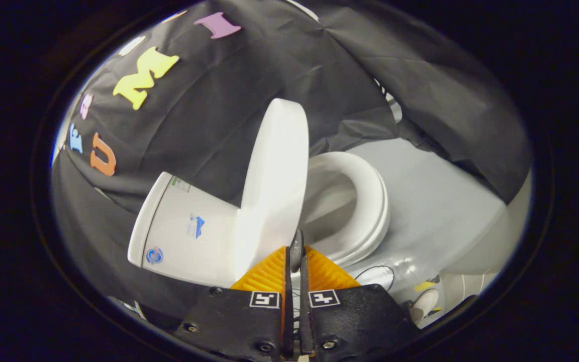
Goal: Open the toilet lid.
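Gripper view: the gripper (297,256) has its jaws drawn almost together, the two orange ribbed fingers (268,274) nearly parallel with only a thin slit between them. Something thin, dark and rounded sits in that slit at the fingertips; whether it is part of the gripper or the lower edge of the lid cannot be told, so it is unclear if both fingers press on anything. Each black finger mount carries a small square black-and-white marker (264,299).

Just ahead of the fingertips rises the white toilet lid (274,186), lifted clear of the seat and standing roughly upright, its near edge meeting the fingertips. Just beside the lid, on the right, lies the white seat ring (370,201), flat on the bowl with the opening of the bowl showing inside it. On the other side of the lid is the white cistern (179,231), bearing small stickers.

The toilet stands on a pale grey floor (435,201). A thin dark cable (375,271) curls on the floor near the right finger, and a shoe (424,301) shows further right. Black cloth hangs behind
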Available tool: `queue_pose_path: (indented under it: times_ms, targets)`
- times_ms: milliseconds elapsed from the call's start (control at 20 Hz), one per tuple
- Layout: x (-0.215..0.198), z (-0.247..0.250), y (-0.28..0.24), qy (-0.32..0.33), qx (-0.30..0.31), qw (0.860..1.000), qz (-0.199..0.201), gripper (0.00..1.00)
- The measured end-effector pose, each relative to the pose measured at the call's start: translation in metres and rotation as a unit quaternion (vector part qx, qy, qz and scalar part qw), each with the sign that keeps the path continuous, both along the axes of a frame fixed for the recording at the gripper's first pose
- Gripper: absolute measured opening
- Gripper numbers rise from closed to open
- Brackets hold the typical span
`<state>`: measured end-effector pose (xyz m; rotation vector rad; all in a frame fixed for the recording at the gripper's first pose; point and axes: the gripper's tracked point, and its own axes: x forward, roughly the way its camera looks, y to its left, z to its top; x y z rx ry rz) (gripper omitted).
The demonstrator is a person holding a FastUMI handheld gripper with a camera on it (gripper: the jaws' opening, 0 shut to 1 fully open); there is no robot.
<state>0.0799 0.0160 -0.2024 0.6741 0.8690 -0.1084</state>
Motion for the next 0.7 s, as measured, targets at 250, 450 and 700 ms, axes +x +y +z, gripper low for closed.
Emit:
queue_pose_path:
  times_ms: [250,450,700]
  targets:
    - [-0.001,0.01,0.006,-0.01,-0.026,0.999,0.015,0.08]
    - [0.002,0.012,0.006,-0.014,-0.01,1.0,0.003,0.08]
    - [0.004,0.02,0.011,-0.023,-0.037,0.999,0.021,0.08]
